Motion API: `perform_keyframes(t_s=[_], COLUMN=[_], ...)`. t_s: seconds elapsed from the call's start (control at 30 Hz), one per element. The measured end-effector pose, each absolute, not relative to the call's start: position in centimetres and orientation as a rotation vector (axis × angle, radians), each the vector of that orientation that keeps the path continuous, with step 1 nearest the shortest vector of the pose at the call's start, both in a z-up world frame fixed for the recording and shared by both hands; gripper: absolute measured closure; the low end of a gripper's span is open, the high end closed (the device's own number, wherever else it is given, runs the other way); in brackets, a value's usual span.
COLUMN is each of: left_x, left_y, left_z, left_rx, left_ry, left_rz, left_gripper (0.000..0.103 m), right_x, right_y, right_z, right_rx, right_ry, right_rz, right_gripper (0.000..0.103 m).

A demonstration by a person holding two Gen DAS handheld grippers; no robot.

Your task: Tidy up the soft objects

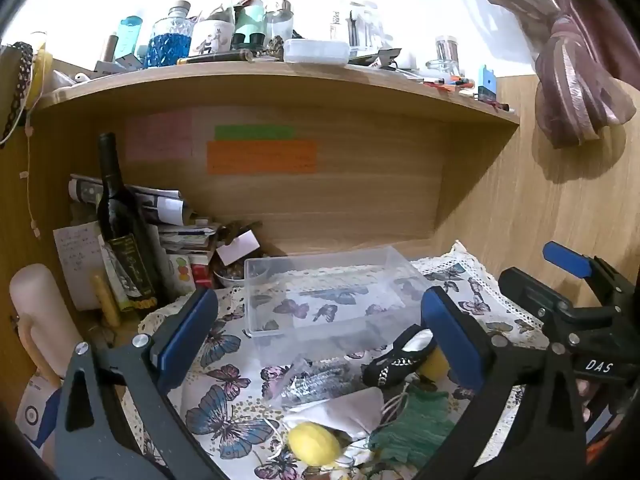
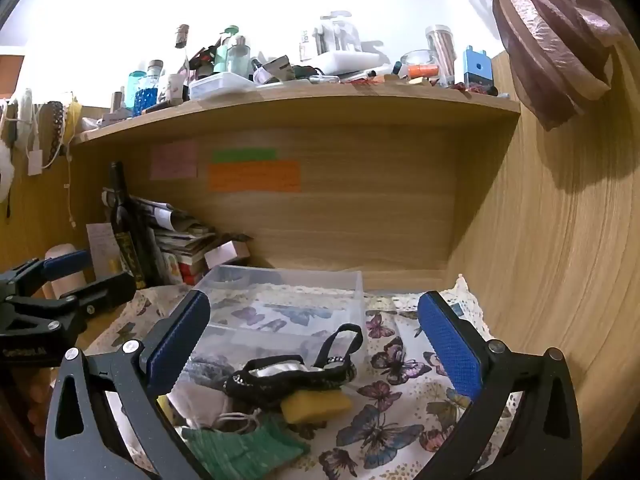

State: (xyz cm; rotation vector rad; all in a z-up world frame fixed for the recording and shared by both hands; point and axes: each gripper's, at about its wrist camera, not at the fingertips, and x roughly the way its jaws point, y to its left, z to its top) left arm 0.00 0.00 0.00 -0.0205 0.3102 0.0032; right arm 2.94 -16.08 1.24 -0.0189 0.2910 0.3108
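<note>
An empty clear plastic box [image 1: 332,292] stands on the butterfly tablecloth [image 1: 224,412] under the shelf; it also shows in the right wrist view [image 2: 288,304]. In front of it lies a pile of soft things: a black lace shoe [image 1: 396,360] [image 2: 292,376], a yellow sponge [image 2: 316,404], a green knitted cloth [image 1: 416,428] [image 2: 244,452], a white pouch [image 1: 344,412], a grey patterned cloth [image 1: 320,384] and a yellow ball [image 1: 314,444]. My left gripper [image 1: 320,332] is open and empty above the pile. My right gripper [image 2: 316,336] is open and empty over the shoe.
A dark wine bottle [image 1: 124,232], stacked papers [image 1: 176,220] and a white cylinder [image 1: 40,320] crowd the left corner. A wooden shelf [image 1: 280,80] full of bottles overhangs the box. A wooden wall [image 2: 560,240] is on the right, with a tied curtain [image 1: 576,76] above.
</note>
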Motion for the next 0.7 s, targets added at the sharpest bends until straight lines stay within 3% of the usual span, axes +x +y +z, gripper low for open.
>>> perform_keyframes(t_s=[0.7], left_x=[-0.9], left_y=[-0.1], left_z=[0.1], left_rx=[-0.042], left_ry=[0.28], left_rz=[0.01], left_gripper=[0.0], right_x=[2.6], right_y=[-15.7], right_z=[0.8], right_rx=[-0.03], right_ry=[0.294], right_rz=[0.322], right_gripper=[0.0])
